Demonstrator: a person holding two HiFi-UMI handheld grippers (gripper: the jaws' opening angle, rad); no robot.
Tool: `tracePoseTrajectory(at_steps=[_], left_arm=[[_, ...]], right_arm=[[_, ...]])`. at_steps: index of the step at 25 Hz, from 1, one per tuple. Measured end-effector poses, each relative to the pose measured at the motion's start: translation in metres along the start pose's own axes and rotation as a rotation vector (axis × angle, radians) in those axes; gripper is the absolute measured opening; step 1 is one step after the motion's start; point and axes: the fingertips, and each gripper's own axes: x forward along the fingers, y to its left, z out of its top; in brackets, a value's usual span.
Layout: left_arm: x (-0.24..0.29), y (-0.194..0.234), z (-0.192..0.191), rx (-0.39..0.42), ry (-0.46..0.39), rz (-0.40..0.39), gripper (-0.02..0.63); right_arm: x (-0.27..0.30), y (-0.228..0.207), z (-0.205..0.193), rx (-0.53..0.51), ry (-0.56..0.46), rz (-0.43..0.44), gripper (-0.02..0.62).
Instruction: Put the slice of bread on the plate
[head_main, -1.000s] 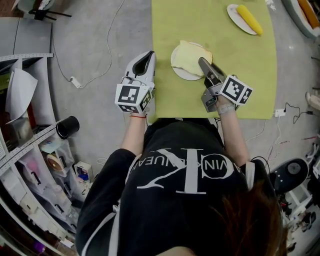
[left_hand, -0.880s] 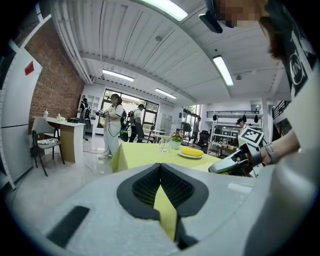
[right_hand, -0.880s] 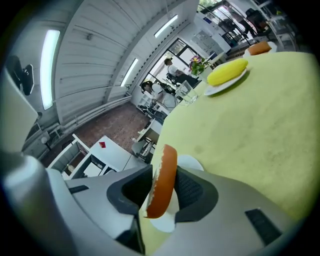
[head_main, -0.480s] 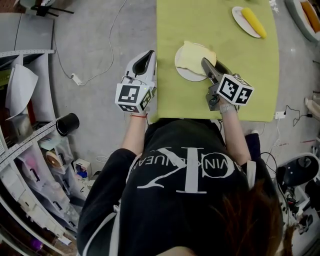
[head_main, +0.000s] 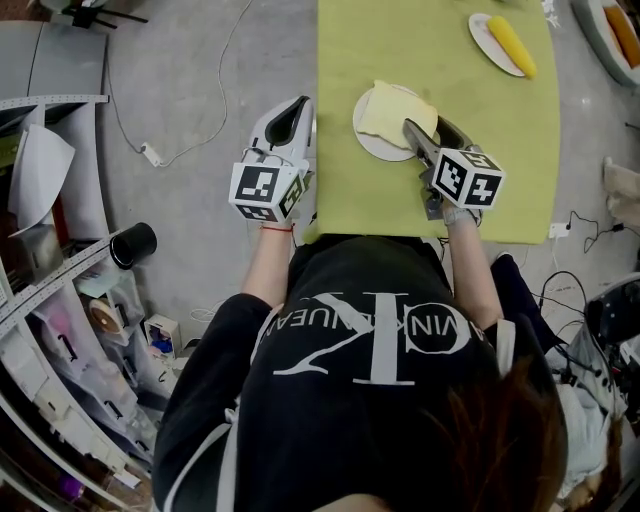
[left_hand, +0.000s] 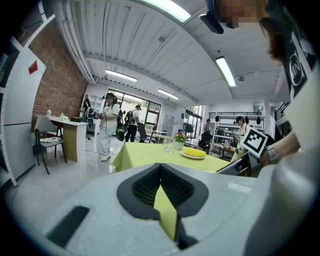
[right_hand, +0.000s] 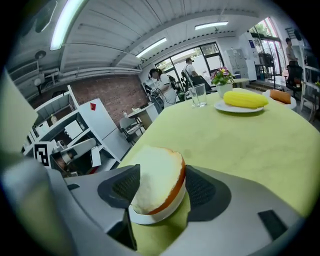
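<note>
The slice of bread lies flat on a round white plate, which stands on the yellow-green tablecloth near the edge closest to the person. In the right gripper view the bread shows a pale, soft-looking surface and a thin orange-brown crust along its curved edge. The plate under it is smooth, with a low rim. In the head view one part of the slice reaches a little beyond the far rim of the plate.

The right gripper points down at the plate, and its jaws are opening. They stand apart, one on each side of the bread, and it lies between them on the plate. The right pad does not press on it, and at the left pad I cannot tell if there is still a light touch. The pads are dark with a fine grid texture, and the body around them is smooth light grey plastic. The cube on this gripper carries black-and-white square markers.

The left gripper hangs beside the left edge of the cloth, above the grey floor. In the left gripper view its jaws meet at the tips and nothing is between them. Only a narrow wedge of the cloth shows behind the dark ribbed pads.

Farther on the table lies a yellow corn cob, long and bumpy, on a second white plate. A clear glass stands near it.
</note>
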Motion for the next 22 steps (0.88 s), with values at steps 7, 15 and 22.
tracePoseTrajectory(at_steps=[7, 15, 22], left_arm=[[-0.004, -0.006, -0.003, -0.001, 0.001, -0.009, 0.009], [-0.006, -0.007, -0.004, -0.004, 0.004, -0.022, 0.009], [-0.005, -0.008, -0.003, -0.003, 0.006, -0.038, 0.009]], right_arm=[[-0.004, 0.001, -0.019, -0.071, 0.054, -0.037, 0.320], [-0.005, 0.001, -0.022, -0.130, 0.066, -0.081, 0.357], [-0.012, 0.002, -0.014, -0.089, 0.009, -0.073, 0.359]])
